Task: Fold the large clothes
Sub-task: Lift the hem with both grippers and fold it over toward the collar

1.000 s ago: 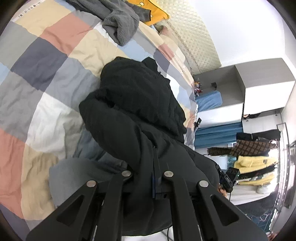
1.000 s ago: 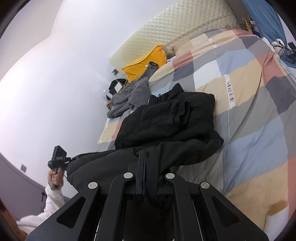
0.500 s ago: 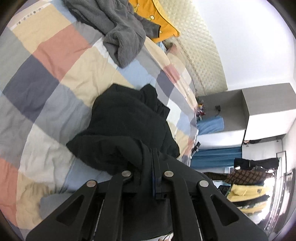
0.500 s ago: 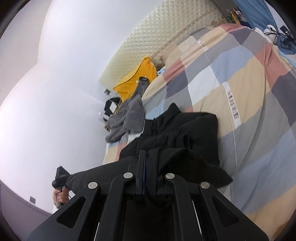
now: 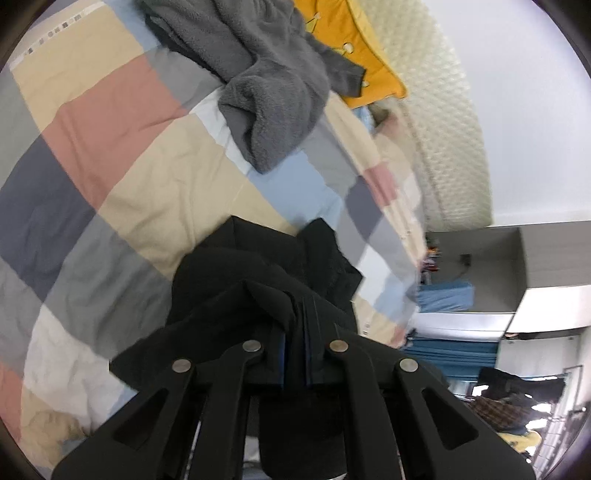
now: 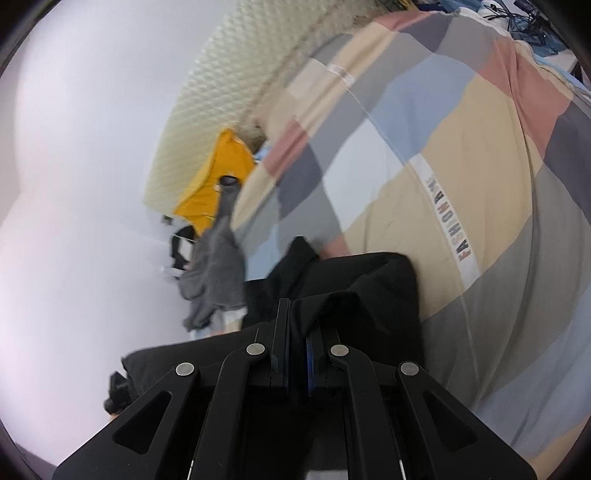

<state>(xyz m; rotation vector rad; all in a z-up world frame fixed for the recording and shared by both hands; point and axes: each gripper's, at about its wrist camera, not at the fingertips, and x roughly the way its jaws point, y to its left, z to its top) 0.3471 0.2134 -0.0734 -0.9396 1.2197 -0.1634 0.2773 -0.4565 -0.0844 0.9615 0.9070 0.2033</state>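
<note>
I am holding the black garment (image 5: 258,295) over the checked quilt (image 5: 110,147), left gripper (image 5: 295,332) and right gripper (image 6: 295,332) both clamped on it; grey fleece (image 5: 266,92) lying at twelve o'clock.

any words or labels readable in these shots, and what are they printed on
"FASHION": capital letters, the later ones partly blurred, on the white woven strip sewn across the checked patchwork bed cover, right wrist view.
Unreadable: a second white strip farther up the same cover, too blurred.
Unreadable: the white strip with small dark marks at the cover's edge in the left wrist view, too small.
No lettering shows on the black garment.
</note>
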